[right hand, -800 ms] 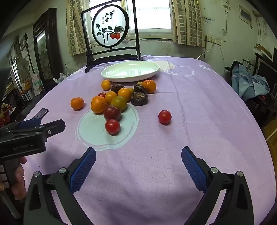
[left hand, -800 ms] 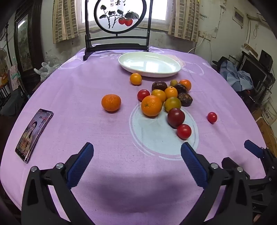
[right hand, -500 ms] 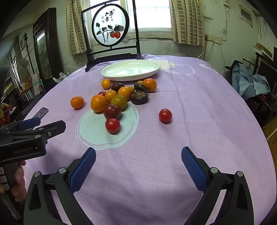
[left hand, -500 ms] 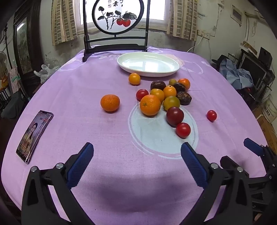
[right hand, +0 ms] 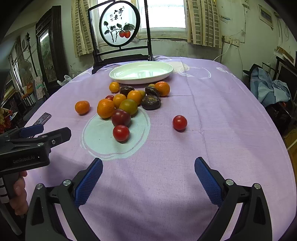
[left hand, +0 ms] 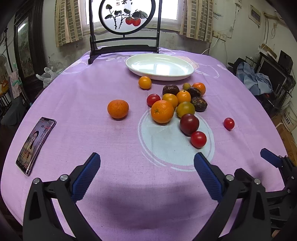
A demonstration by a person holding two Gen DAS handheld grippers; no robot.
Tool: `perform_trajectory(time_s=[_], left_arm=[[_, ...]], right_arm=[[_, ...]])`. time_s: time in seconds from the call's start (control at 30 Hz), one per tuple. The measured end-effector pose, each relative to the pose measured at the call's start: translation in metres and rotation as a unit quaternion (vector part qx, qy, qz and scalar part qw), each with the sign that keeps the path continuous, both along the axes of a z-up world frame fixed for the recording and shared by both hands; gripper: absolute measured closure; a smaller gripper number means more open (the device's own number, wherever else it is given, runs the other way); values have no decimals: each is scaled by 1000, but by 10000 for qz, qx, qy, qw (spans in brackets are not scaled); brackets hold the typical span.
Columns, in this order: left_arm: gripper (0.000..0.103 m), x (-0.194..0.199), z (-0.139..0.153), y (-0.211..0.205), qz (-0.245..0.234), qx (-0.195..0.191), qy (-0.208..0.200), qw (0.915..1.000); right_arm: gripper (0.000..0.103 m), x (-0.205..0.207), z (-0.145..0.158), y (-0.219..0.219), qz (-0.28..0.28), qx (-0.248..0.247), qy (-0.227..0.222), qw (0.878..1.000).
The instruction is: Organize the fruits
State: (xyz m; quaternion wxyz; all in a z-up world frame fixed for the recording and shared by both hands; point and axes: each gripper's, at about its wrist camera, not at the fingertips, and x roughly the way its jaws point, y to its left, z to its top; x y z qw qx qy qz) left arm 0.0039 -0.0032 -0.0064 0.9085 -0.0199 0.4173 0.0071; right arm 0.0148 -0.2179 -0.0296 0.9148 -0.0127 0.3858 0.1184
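Observation:
A cluster of fruit lies mid-table: oranges (left hand: 162,111), small yellow-orange fruits, dark wrinkled fruits (left hand: 199,103), a dark red tomato (left hand: 189,123) and a red tomato (left hand: 198,139). One orange (left hand: 117,108) sits apart to the left. One red tomato (left hand: 228,123) (right hand: 179,122) sits apart to the right. An empty white oval plate (left hand: 159,67) (right hand: 141,72) stands behind them. My left gripper (left hand: 146,174) is open and empty, near the front edge. My right gripper (right hand: 148,176) is open and empty, to the right of the left one.
A phone (left hand: 36,144) lies on the purple tablecloth (left hand: 92,83) at the left. A dark wooden stand with a round painted screen (left hand: 126,16) stands at the back edge. Clothes and clutter (left hand: 256,79) are beyond the table's right side.
Both grippers have drifted slightly forward and tilted; the fruits sit a little lower in view. Nothing was grasped or moved.

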Motion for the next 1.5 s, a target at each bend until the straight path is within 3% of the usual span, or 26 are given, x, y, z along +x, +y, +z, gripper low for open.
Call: perform_trajectory(time_s=[1.5], left_arm=[[4,-4,-1,-1,23,-60,19,10000]], right_arm=[[3,-3,0,3,39,39,24,10000]])
